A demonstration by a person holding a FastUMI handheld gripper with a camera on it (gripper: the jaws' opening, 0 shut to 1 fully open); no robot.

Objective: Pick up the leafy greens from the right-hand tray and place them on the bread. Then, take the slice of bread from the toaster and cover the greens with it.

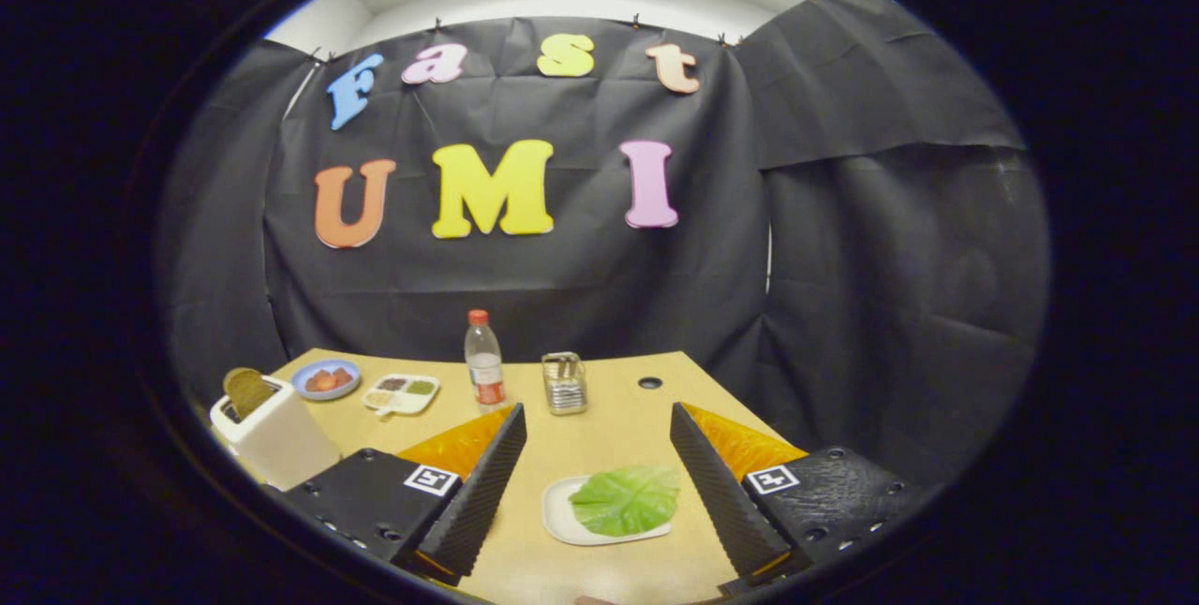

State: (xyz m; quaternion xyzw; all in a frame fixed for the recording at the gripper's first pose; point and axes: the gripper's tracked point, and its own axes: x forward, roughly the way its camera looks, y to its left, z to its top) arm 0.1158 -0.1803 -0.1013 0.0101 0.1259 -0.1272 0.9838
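A green lettuce leaf (626,498) lies on a small white tray (556,513) on the wooden table, low down between my two fingers and nearer the right one. My gripper (597,410) stands open above the table, its fingers wide apart and touching nothing. To the left, beyond the left finger, stands a white toaster (272,441) with a browned slice of bread (247,390) sticking up out of its slot.
Toward the back of the table are a blue plate with red food (325,379), a white compartment tray of sauces (401,393), a clear bottle with a red cap (484,361) and a metal holder (565,383). A round hole (649,383) marks the tabletop. Black cloth walls enclose the table.
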